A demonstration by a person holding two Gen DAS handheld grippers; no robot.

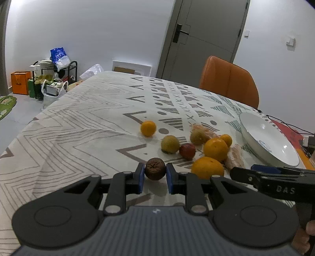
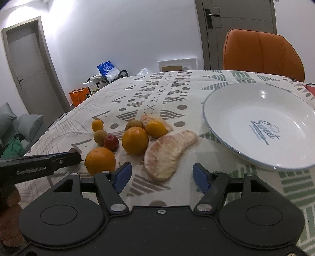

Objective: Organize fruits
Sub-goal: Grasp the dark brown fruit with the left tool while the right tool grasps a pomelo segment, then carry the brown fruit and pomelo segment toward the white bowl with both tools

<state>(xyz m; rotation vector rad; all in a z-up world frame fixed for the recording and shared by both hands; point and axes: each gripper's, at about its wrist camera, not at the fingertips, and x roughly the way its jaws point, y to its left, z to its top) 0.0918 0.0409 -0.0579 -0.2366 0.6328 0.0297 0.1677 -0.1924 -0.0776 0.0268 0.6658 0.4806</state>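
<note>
Left gripper: blue-padded fingers pinch the wrinkled brown round fruit at its sides, low over the counter.
Right gripper: fingers spread wide, empty, near the peeled pale pomelo segment.
Fruits: oranges and small fruits lie clustered left of the white plate, which holds nothing.
Doing it well: probably lift straight up, clear the nearest large orange, then lower gently into the plate.

Cool, even indoor light, brightest on the wall at upper left of the right view; small glints on the white plate; soft shadows under the fruit; fisheye bending and dark corners at the edges
</note>
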